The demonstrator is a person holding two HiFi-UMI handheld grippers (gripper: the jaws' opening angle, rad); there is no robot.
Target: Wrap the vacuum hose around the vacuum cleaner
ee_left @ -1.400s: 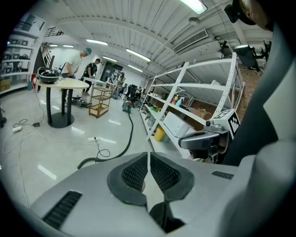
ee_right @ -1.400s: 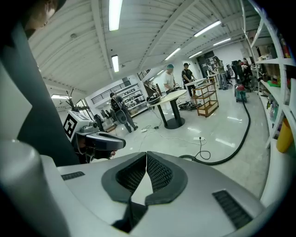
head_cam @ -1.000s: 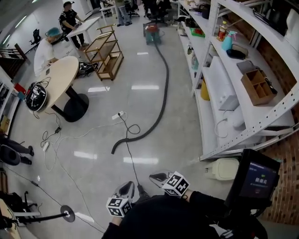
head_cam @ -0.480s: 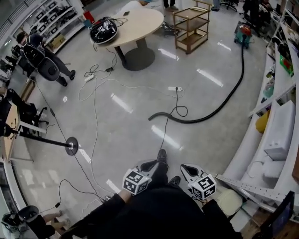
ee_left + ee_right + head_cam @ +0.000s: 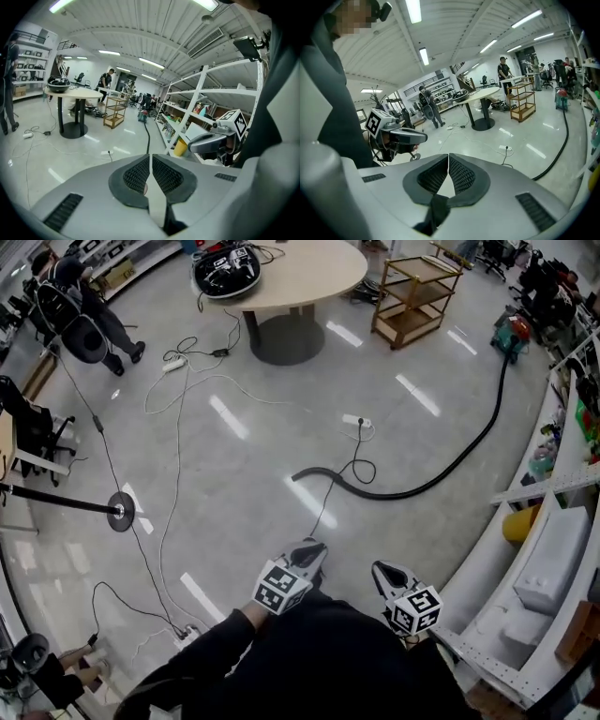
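The vacuum hose [image 5: 394,495] lies loose on the glossy floor [image 5: 234,521], a long black line. Its free end curls just ahead of us near the middle of the head view. From there it sweeps right and away to the red and teal vacuum cleaner [image 5: 512,332], which stands far off beside the shelving [image 5: 548,554]. We judge the hose light for its length, ribbed and springy. It should bend easily into loops but want to uncoil, and it should slide readily on this polished floor when pulled. The open end looks like the best place to take hold. A grip just behind the mouth would let us carry the hose to the machine and lay turns around its body, with the second tool pinning each loop. The canister may roll or tip if we tug on the hose, so we would walk to it instead of dragging it. A white power strip [image 5: 356,420] and its thin cable lie right beside the hose's curl and could snag. The left gripper [image 5: 312,549] and right gripper [image 5: 384,570] hang low in front of us, well apart from the hose. Each has its jaws pressed together on nothing, as both gripper views show. A round table [image 5: 300,277] and a wooden shelf cart [image 5: 412,298] stand farther off.
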